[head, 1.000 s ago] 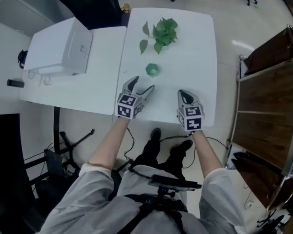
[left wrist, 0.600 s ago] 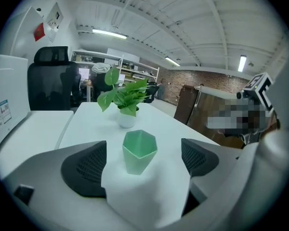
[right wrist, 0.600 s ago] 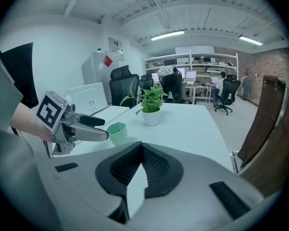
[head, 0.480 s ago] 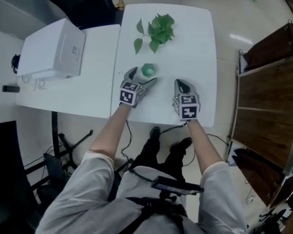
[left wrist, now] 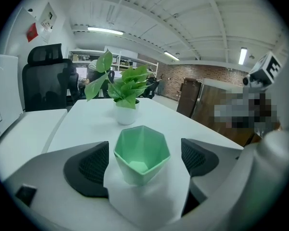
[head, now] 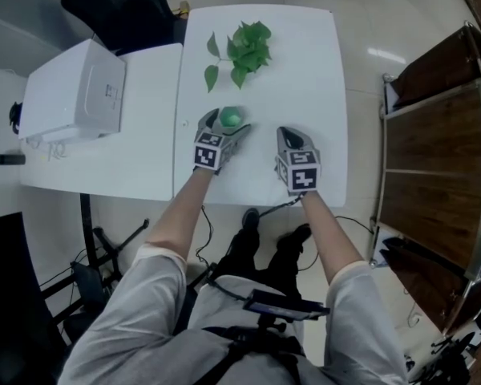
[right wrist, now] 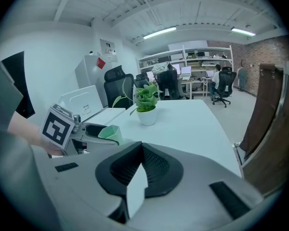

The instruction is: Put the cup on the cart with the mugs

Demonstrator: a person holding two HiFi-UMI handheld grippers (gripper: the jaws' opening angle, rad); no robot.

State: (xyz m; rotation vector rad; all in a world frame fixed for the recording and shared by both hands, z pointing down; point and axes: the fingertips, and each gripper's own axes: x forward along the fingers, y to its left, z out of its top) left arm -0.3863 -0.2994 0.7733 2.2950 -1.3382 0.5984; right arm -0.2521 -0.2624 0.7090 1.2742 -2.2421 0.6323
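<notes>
Cup (head: 230, 118): green, faceted, upright with its mouth up on the white table (head: 305, 70). It stands a little way from the plant (head: 242, 46), on the person's side of it.
Left gripper (head: 226, 125): its fingers are spread wide and have just been opening. The cup stands between the pads (left wrist: 89, 166) with a gap on either side, so nothing is gripped.
Right gripper (head: 289, 135): fingers closed together and empty. It is over the table, nearer the person than the plant and to the plant's right in the head view.
Plant: leafy, in a small white pot (left wrist: 125, 114).
White box (head: 72, 95): on the neighbouring table (head: 136, 151), left of the plant.
Wooden shelves (head: 433, 159): metal-framed, off the table, well to the right of the plant.
</notes>
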